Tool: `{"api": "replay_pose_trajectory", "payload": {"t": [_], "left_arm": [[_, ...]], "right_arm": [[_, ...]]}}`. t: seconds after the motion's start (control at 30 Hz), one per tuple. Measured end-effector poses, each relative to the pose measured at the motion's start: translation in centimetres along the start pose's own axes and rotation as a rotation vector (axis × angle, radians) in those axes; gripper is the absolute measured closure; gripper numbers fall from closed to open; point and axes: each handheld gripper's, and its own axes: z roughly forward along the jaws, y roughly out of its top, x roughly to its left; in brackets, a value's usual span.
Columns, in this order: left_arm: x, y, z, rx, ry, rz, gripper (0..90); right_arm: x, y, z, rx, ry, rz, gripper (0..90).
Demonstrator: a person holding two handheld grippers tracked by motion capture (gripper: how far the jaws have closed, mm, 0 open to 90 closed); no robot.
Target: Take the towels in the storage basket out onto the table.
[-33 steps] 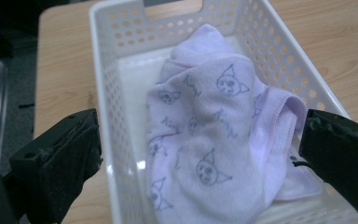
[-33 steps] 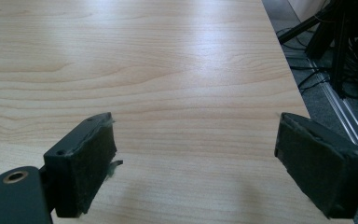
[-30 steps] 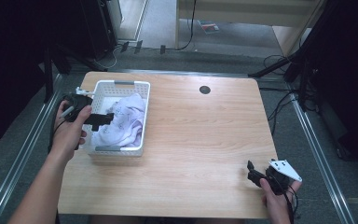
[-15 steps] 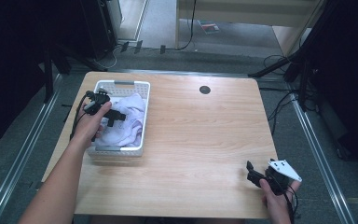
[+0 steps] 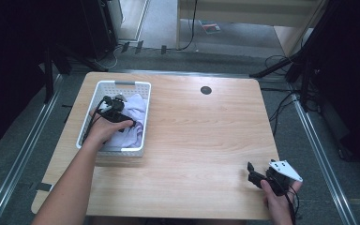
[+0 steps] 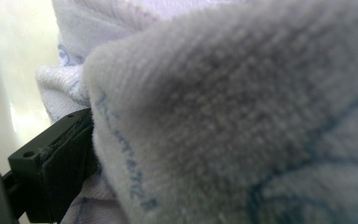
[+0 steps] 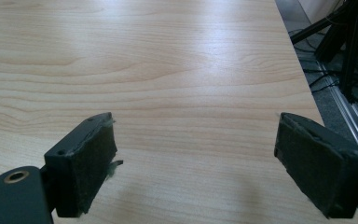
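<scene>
Item: white towel (image 5: 130,123) with blue print, heaped in white basket (image 5: 146,114) at table (image 5: 206,140) left; left gripper (image 5: 117,112) buried in its folds, apparently to seize it (jaw closure cannot be told); right gripper (image 5: 258,177) idle near front-right edge, jaws spread wide, empty.

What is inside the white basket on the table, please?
The white basket holds crumpled pale cloth, with the left gripper reaching into it. Anything beneath the cloth is covered, and so is the basket's floor.

White cloth (image 6: 242,107) hides the left claw's (image 5: 122,123) far jaw; whether it grips, unclear
</scene>
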Motion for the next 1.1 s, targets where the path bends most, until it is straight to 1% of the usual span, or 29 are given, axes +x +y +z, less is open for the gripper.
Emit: {"api": "replay_pose_trajectory", "payload": {"t": [0.07,0.17,0.27,0.3,0.37,0.4,0.47,0.53,0.6,0.7,0.73,0.83,0.93,1.0,1.07,1.1], "left_arm": [[0.0,-0.1,0.1,-0.003,0.005,0.005,0.7],[-0.1,-0.1,-0.1,-0.007,0.018,-0.006,7.2],[-0.1,-0.1,-0.3,-0.008,0.026,0.000,18.0],[-0.1,-0.2,-0.7,-0.028,0.027,0.006,26.8],[0.0,-0.3,-0.9,-0.031,0.030,0.013,37.2],[0.0,-0.5,-0.9,-0.046,0.030,0.000,41.1],[0.3,-0.5,-1.1,-0.049,0.032,-0.005,48.1],[0.3,-0.5,-1.1,-0.045,0.036,-0.005,51.8],[0.2,-0.4,-1.2,-0.042,0.043,-0.012,53.6],[0.2,-0.3,-1.3,-0.034,0.041,-0.016,55.1],[0.3,-0.2,-1.4,-0.032,0.037,-0.019,55.3],[0.6,-0.1,-1.9,-0.023,0.009,-0.048,56.1],[1.2,0.0,-2.8,-0.027,-0.019,-0.071,56.3],[1.5,0.2,-3.6,-0.044,-0.020,-0.079,56.3],[1.7,0.4,-4.6,-0.051,-0.031,-0.088,56.3],[1.8,0.4,-5.1,-0.056,-0.028,-0.084,56.3]], "right_arm": [[0.0,0.0,0.0,0.006,0.002,0.000,13.0],[0.0,0.0,0.0,0.006,0.005,-0.006,13.0],[0.0,0.0,0.0,0.006,0.005,-0.006,13.1],[0.0,0.0,0.1,0.006,0.004,-0.008,13.1],[0.0,0.0,0.1,0.007,0.002,-0.008,13.1],[0.0,0.0,0.1,0.007,0.001,-0.009,13.1],[0.1,0.0,0.1,0.009,-0.001,-0.008,13.1],[0.1,0.0,0.1,0.010,-0.001,-0.011,13.1],[0.1,0.0,0.1,0.010,-0.001,-0.009,13.1],[0.0,0.0,0.1,0.011,-0.002,-0.003,13.0],[0.0,0.0,0.1,0.010,-0.002,-0.003,13.0],[0.0,0.0,0.1,0.010,-0.003,0.000,13.0],[0.0,0.0,0.0,0.010,-0.003,0.002,13.0],[0.0,0.0,0.0,0.008,-0.002,0.003,13.0],[0.0,0.0,0.0,0.008,-0.003,0.001,13.0],[0.0,0.0,0.0,0.009,-0.003,0.000,13.0]]}}
